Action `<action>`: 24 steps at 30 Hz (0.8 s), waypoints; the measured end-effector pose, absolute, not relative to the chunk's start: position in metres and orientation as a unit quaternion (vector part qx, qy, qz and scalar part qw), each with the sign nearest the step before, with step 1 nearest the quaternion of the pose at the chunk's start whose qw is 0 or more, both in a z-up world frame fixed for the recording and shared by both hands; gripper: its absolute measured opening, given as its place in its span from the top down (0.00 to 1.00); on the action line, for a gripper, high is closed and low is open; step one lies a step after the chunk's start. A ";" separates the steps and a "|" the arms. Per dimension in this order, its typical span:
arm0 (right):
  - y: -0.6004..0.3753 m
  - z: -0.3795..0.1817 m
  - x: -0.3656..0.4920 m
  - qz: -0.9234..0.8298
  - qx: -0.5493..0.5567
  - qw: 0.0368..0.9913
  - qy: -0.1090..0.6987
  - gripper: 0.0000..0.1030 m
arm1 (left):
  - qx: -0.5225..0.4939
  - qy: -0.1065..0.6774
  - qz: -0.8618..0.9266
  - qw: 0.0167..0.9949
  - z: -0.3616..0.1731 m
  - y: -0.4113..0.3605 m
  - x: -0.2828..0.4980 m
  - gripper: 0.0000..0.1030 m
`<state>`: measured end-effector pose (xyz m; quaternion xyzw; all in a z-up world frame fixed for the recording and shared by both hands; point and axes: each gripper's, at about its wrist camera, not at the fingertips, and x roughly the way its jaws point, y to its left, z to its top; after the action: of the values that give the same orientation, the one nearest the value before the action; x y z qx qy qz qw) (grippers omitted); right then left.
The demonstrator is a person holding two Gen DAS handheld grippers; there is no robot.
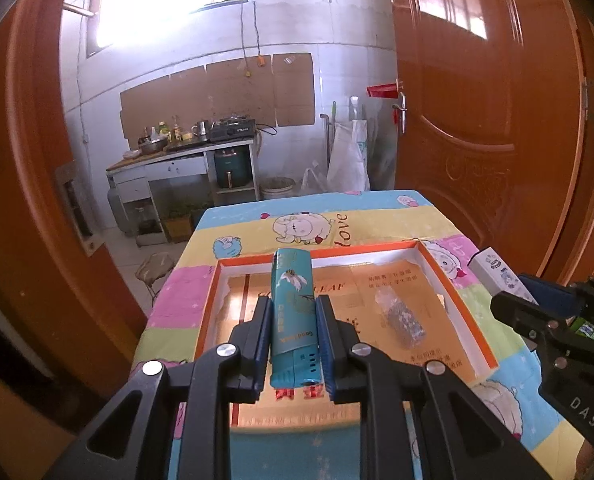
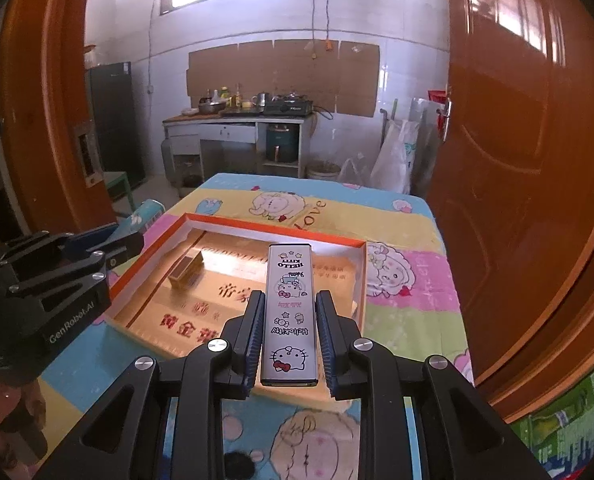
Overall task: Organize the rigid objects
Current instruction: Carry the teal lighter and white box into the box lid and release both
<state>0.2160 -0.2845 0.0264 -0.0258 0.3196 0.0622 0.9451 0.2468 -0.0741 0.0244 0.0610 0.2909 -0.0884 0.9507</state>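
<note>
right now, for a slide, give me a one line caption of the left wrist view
Left gripper holds a teal lighter over the orange-rimmed box on a cartoon-sheep tablecloth.

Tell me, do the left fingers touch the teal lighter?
Touching. The left wrist view shows both fingers pressed against the teal lighter, no gap.

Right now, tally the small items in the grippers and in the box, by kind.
Lighters held: 2, teal lighter in left gripper, Hello Kitty lighter in right gripper.
Clear patterned item in orange-rimmed box: 1.
Small gold box: 1.
Total: 4.
</note>
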 end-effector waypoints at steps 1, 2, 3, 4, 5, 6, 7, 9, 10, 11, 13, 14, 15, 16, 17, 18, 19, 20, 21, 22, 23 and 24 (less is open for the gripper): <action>-0.287 0.026 0.222 0.064 -0.024 0.944 0.322 0.75 | 0.061 0.292 -0.089 0.950 0.024 -0.076 0.251 0.78; -0.289 0.025 0.227 0.065 -0.024 0.944 0.324 0.75 | 0.060 0.295 -0.090 0.949 0.024 -0.077 0.257 0.78; -0.290 0.024 0.232 0.065 -0.024 0.943 0.325 0.75 | 0.059 0.297 -0.092 0.949 0.023 -0.078 0.261 0.78; -0.292 0.023 0.236 0.064 -0.025 0.943 0.325 0.75 | 0.058 0.298 -0.094 0.948 0.023 -0.079 0.263 0.78; -0.294 0.022 0.241 0.065 -0.024 0.943 0.326 0.75 | 0.057 0.299 -0.095 0.948 0.022 -0.079 0.267 0.78; -0.296 0.022 0.245 0.065 -0.022 0.942 0.327 0.75 | 0.056 0.301 -0.096 0.947 0.020 -0.080 0.271 0.78; -0.296 0.021 0.249 0.065 -0.022 0.942 0.329 0.75 | 0.055 0.304 -0.097 0.946 0.019 -0.081 0.275 0.78; -0.300 0.019 0.258 0.063 -0.022 0.942 0.330 0.75 | 0.054 0.309 -0.102 0.944 0.017 -0.084 0.282 0.78; -0.302 0.018 0.263 0.062 -0.024 0.942 0.330 0.75 | 0.051 0.312 -0.106 0.943 0.016 -0.086 0.286 0.78; -0.304 0.017 0.267 0.061 -0.025 0.941 0.332 0.75 | 0.049 0.316 -0.111 0.941 0.015 -0.087 0.290 0.78; -0.305 0.015 0.275 0.062 -0.024 0.940 0.336 0.75 | 0.049 0.322 -0.116 0.938 0.014 -0.092 0.298 0.78; -0.307 0.014 0.281 0.066 -0.022 0.938 0.339 0.75 | 0.050 0.323 -0.116 0.938 0.013 -0.093 0.301 0.78; -0.307 0.013 0.286 0.067 -0.022 0.937 0.341 0.75 | 0.052 0.325 -0.115 0.937 0.012 -0.096 0.305 0.78; -0.308 0.012 0.292 0.067 -0.021 0.937 0.343 0.75 | 0.054 0.327 -0.116 0.936 0.011 -0.098 0.309 0.78; -0.310 0.010 0.298 0.067 -0.019 0.936 0.346 0.75 | 0.057 0.329 -0.114 0.936 0.009 -0.101 0.313 0.78; -0.312 0.008 0.303 0.069 -0.016 0.934 0.349 0.75 | 0.059 0.330 -0.113 0.935 0.008 -0.103 0.316 0.78; -0.314 0.007 0.308 0.070 -0.012 0.933 0.352 0.75 | 0.059 0.332 -0.114 0.935 0.007 -0.105 0.320 0.78; -0.316 0.005 0.314 0.071 -0.009 0.932 0.355 0.75 | 0.058 0.334 -0.114 0.934 0.006 -0.106 0.323 0.78; -0.317 0.003 0.320 0.071 -0.007 0.931 0.358 0.75 | 0.056 0.338 -0.114 0.933 0.004 -0.107 0.328 0.78; -0.320 0.001 0.326 0.071 -0.005 0.930 0.361 0.75 | 0.054 0.342 -0.115 0.931 0.001 -0.108 0.331 0.78; -0.322 -0.003 0.332 0.072 0.000 0.927 0.368 0.75 | 0.052 0.348 -0.116 0.929 -0.001 -0.109 0.335 0.78; -0.324 -0.006 0.336 0.074 0.004 0.925 0.372 0.75 | 0.050 0.353 -0.117 0.927 -0.004 -0.110 0.339 0.78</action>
<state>0.3356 -0.3241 -0.0059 0.0038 0.3725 0.0737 0.9251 0.3390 -0.1096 -0.0036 0.0498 0.3530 -0.1174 0.9269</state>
